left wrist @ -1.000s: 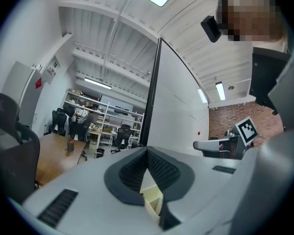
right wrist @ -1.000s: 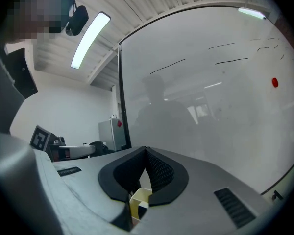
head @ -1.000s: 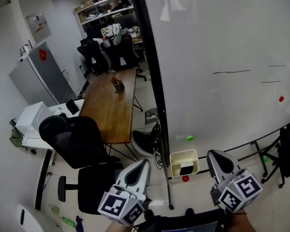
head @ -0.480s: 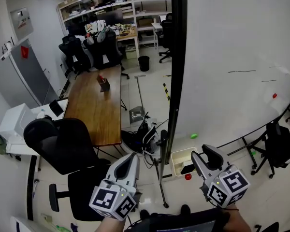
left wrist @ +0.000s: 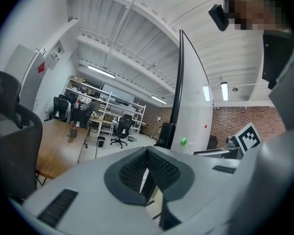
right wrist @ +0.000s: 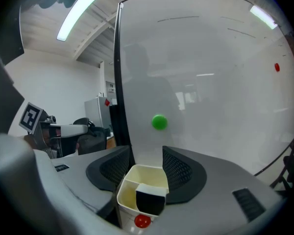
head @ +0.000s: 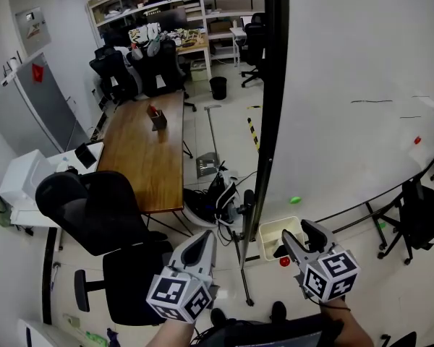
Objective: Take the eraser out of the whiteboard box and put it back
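Head view: red magnet [head: 283, 262], post [head: 273, 121] beside box [head: 269, 231].

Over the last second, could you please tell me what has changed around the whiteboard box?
The right gripper has moved closer to the whiteboard box, and its jaws, shut before, are opening, with the box in line between them and nothing gripped. The eraser still sits in the box; the left gripper stays shut and empty.

The left gripper [head: 205, 238] points nearly level, jaws together (nothing between them); the right gripper [head: 298, 231] tilts slightly downward, jaws opening, seemingly pressing on nothing.
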